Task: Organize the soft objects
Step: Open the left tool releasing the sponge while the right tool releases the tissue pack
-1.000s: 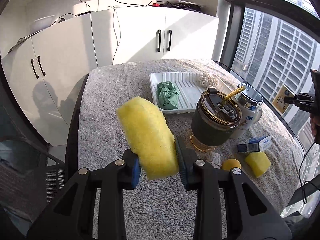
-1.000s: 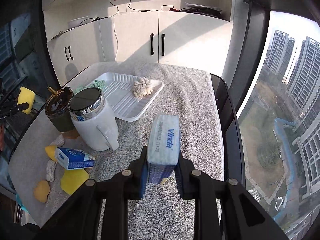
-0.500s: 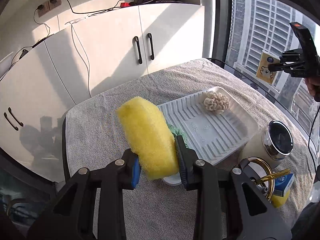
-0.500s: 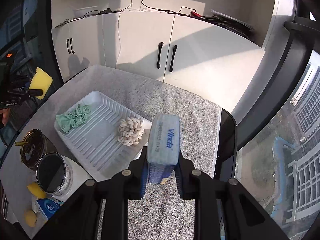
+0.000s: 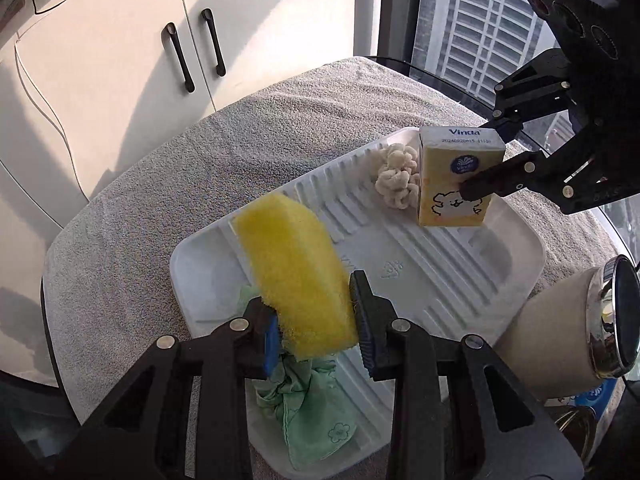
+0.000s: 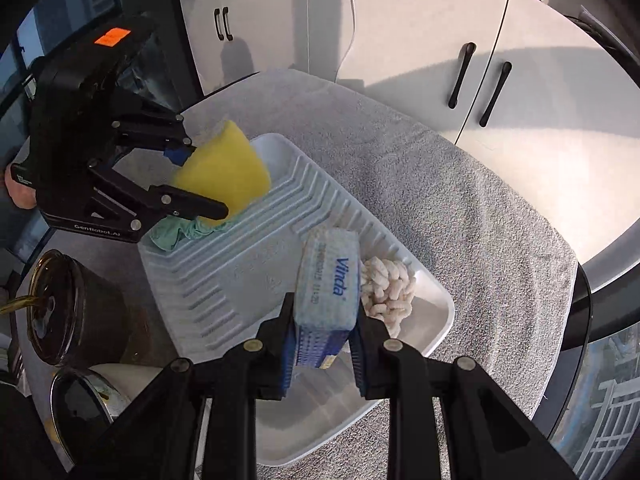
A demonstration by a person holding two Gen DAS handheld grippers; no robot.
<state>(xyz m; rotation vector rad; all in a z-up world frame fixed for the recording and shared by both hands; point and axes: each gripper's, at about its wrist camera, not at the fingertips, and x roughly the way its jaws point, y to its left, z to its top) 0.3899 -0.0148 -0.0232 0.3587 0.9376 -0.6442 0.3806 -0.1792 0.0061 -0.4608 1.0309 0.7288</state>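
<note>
Gripping a yellow sponge (image 5: 298, 276) between its blue-padded fingers, the left hand-held gripper (image 5: 316, 326) hangs over the near end of a white ribbed tray (image 5: 452, 280), its jaws closed against the sponge's two sides so the block sticks up and forward, tilted; just below the sponge, a crumpled green cloth (image 5: 312, 412) lies in that same end of the tray. At the far end, the right hand-held gripper (image 6: 320, 342) is closed on a Vinda tissue pack (image 6: 330, 280), holding it upright with its lower edge at or just above the tray floor; contact cannot be told. A cream knitted scrunchie (image 5: 396, 178) lies in the tray just beside the pack, touching or nearly so. The tray rests on a grey towel (image 5: 280, 132) that covers the tabletop. Near the tray's edge stand a white lidded mug (image 5: 560, 332) and a dark tumbler (image 6: 76, 316) with a gold straw; white cabinets (image 5: 120, 60) stand behind
</note>
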